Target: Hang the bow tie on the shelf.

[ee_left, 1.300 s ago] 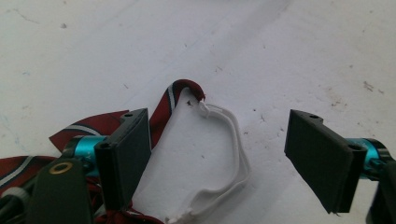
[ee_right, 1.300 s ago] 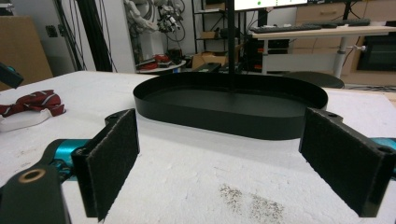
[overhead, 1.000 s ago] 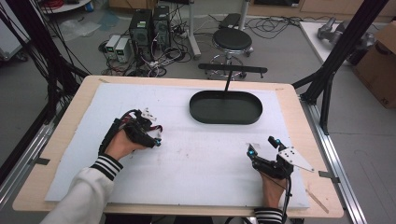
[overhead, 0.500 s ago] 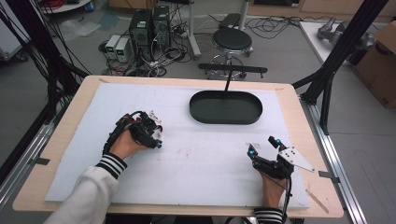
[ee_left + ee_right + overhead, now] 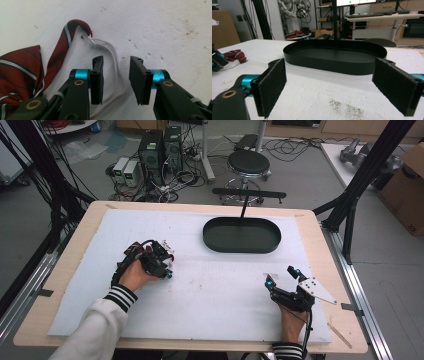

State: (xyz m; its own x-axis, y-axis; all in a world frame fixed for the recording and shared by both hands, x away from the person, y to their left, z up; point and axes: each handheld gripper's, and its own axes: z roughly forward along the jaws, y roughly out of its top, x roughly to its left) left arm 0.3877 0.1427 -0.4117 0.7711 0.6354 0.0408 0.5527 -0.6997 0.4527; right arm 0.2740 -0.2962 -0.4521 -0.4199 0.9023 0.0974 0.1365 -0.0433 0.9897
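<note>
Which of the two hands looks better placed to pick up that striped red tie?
The left. Its gripper hangs open right over the tie's white elastic loop, with the red tie beside it. The right gripper sits open across the table near the black tray, far from the tie.

My high view looks forward and down from my side onto the whole white table mat (image 5: 215,290). My left gripper view points almost straight down, very close to the mat. My right gripper view sits low, facing level across the mat toward the black oval tray (image 5: 334,58), which the high view shares; both also catch the red striped cloth (image 5: 235,55).
</note>
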